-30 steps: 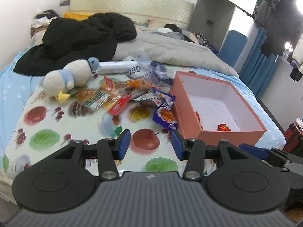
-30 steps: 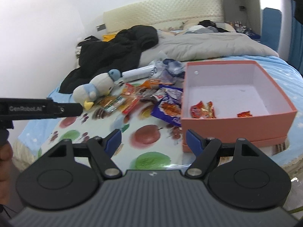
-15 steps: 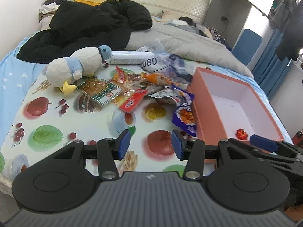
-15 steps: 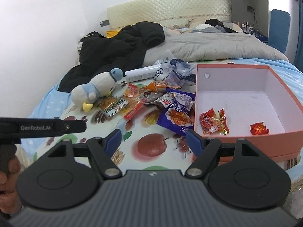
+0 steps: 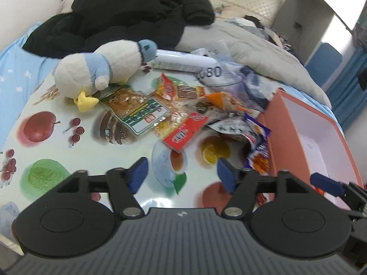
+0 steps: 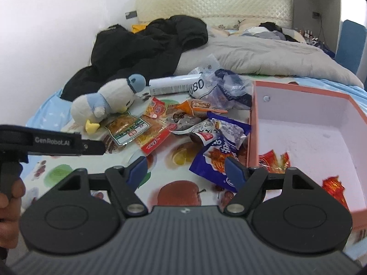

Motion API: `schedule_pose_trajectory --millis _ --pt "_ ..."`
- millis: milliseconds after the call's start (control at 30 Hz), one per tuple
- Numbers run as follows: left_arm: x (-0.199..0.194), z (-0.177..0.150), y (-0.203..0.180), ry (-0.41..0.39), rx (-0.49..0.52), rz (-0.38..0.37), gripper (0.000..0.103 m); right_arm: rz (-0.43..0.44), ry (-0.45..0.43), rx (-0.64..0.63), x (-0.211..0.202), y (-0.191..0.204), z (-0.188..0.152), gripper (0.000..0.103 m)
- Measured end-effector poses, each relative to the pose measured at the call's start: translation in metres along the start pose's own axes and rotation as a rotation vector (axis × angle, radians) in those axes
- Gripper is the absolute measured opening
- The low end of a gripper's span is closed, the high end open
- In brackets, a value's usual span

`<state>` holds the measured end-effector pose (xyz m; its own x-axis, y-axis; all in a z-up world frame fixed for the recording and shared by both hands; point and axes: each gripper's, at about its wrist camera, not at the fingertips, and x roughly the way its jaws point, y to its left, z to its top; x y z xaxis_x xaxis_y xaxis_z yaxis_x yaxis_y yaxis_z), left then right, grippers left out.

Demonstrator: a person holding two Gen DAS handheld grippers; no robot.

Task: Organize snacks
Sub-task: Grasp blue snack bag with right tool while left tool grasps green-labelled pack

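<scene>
Snacks (image 5: 183,128) lie heaped beside the pink box (image 6: 305,119), so with your left gripper (image 5: 182,174) opening empty and right gripper (image 6: 185,168) wide, take one packet's free edge.

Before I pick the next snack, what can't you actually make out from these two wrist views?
- Pink box floor, left wrist view: cut off by its near wall and the frame edge.
- Packets low in the snack pile: overlapped by others.
- Packet print: blurred.
- Red wrapper in the box, right wrist view: partly behind the hand-held gripper body.

Salmon-pink box (image 6: 298,91) with white inside, fruit-print cloth (image 5: 45,137), white-and-blue plush (image 5: 103,73), black jacket (image 5: 128,13), seemingly purple snack bag (image 6: 218,151)
</scene>
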<state>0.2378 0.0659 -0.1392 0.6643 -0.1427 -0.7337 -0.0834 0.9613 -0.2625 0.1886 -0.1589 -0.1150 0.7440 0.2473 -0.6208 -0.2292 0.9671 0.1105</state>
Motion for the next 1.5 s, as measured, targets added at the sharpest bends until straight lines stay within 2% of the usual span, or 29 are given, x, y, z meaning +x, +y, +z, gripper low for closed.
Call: schedule_pose_trajectory --millis 133,400,567,633,733,833,933,1033,1100,1133,1200,1267,1300,1500 --pt "0.038 0.010 0.017 0.037 -0.035 0.039 0.073 -0.025 0.026 -0.048 0.031 0.004 0.004 0.075" --pt "0.111 0.021 0.052 0.093 -0.109 0.081 0.072 -0.135 0.089 -0.156 0.087 0.008 0.001 0.073" --pt "0.134 0.029 0.075 0.054 -0.249 -0.001 0.072 -0.184 0.103 -0.231 0.110 0.014 -0.002 0.073" --pt "0.143 0.034 0.082 0.052 -0.298 0.008 0.072 -0.194 0.107 -0.255 0.117 0.016 -0.004 0.073" --pt "0.154 0.037 0.091 0.042 -0.382 -0.021 0.071 -0.226 0.098 -0.306 0.126 0.020 -0.008 0.073" --pt "0.167 0.036 0.096 0.068 -0.449 -0.035 0.059 -0.268 0.110 -0.347 0.138 0.022 -0.012 0.073" --pt "0.173 0.035 0.098 0.063 -0.474 -0.049 0.046 -0.300 0.130 -0.383 0.148 0.023 -0.018 0.073" --pt "0.177 0.034 0.103 0.065 -0.507 -0.070 0.026 -0.321 0.150 -0.397 0.151 0.024 -0.026 0.064" --pt "0.177 0.033 0.106 0.066 -0.514 -0.075 0.014 -0.328 0.160 -0.407 0.152 0.025 -0.029 0.052" --pt "0.176 0.033 0.107 0.063 -0.512 -0.080 0.012 -0.332 0.164 -0.403 0.152 0.025 -0.030 0.047" --pt "0.173 0.033 0.106 0.054 -0.498 -0.089 0.008 -0.346 0.161 -0.397 0.149 0.024 -0.031 0.026" --pt "0.168 0.034 0.106 0.048 -0.488 -0.113 0.005 -0.342 0.162 -0.384 0.147 0.023 -0.030 0.020" --pt "0.165 0.034 0.106 0.048 -0.480 -0.127 0.004 -0.335 0.161 -0.371 0.144 0.023 -0.029 0.013" --pt "0.136 0.028 0.095 0.037 -0.439 -0.152 0.002 -0.322 0.136 -0.360 0.126 0.029 -0.025 0.005"
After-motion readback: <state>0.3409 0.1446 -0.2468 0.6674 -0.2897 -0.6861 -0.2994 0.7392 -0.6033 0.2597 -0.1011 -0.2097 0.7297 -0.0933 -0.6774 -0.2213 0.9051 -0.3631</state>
